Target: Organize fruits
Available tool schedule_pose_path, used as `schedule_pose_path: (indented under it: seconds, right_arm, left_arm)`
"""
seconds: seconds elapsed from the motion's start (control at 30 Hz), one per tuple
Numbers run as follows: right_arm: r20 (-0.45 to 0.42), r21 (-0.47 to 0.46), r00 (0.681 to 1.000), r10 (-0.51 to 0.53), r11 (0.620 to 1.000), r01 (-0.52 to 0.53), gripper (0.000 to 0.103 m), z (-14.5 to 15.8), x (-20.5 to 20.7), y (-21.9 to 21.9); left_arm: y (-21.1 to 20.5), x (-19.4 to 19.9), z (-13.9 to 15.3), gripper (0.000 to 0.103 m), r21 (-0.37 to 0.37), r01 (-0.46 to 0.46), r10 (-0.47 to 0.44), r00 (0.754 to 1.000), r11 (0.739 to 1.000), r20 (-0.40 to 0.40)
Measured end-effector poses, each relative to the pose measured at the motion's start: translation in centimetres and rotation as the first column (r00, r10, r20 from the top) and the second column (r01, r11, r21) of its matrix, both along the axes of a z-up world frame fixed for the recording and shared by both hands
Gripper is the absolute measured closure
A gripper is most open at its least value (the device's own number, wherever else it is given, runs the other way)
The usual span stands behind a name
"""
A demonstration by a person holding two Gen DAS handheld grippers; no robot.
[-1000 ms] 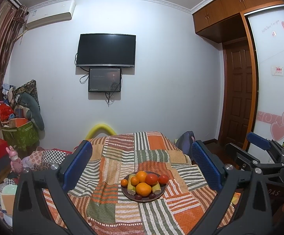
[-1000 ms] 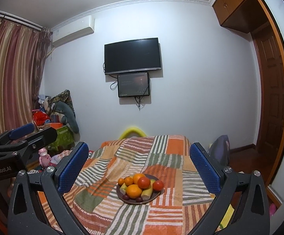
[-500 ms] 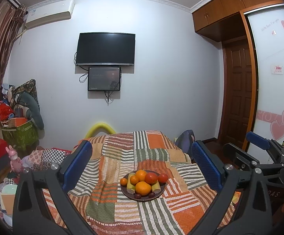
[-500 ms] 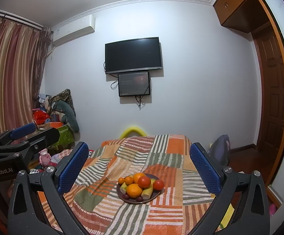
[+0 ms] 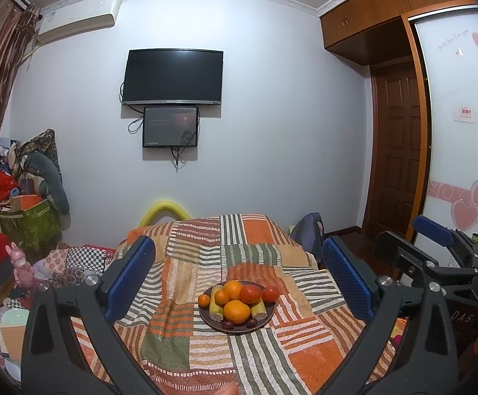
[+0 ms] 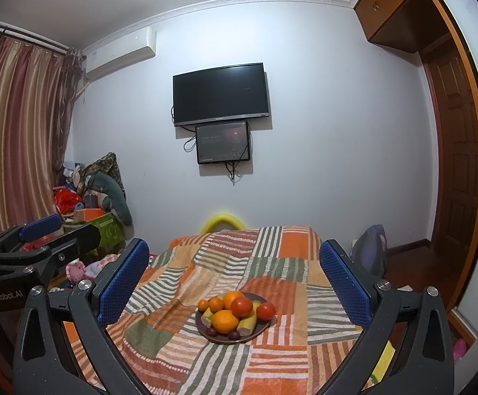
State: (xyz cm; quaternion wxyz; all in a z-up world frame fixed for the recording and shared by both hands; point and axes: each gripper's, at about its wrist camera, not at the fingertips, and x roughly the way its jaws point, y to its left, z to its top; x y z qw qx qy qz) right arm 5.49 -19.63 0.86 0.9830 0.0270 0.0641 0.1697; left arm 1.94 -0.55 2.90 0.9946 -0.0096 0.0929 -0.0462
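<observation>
A dark round plate rests on the bed, on a striped patchwork blanket, near the middle of the surface. The plate holds all the fruit in one pile. Count, as visible: two large oranges, one at the front and one at the rear; two small mandarins, one at the left rim and one beside it; two tomatoes, one central and one at the right rim; two dark plums at the front edge. Yellow-green banana pieces lie under the pile; at least two show, and the exact number cannot be determined. The left hand-held gripper is held above the near end of the bed with its blue pads spread wide, holding nothing. The right hand-held gripper is likewise spread wide, pads apart, holding nothing. Both point toward the plate and are well apart from it. On the far wall hang one television and one smaller screen directly beneath it.
</observation>
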Motion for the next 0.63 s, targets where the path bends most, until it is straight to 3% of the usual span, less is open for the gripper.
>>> schedule_pose_path:
  seconds: [0.63]
  right_arm:
    - [-0.009,-0.009,1.0,-0.008,1.0,0.008,0.0,-0.41,0.63,0.01]
  left_arm:
    - [-0.14,0.4,-0.34,0.0,0.019,-0.019,0.019,1.0,1.0,-0.003]
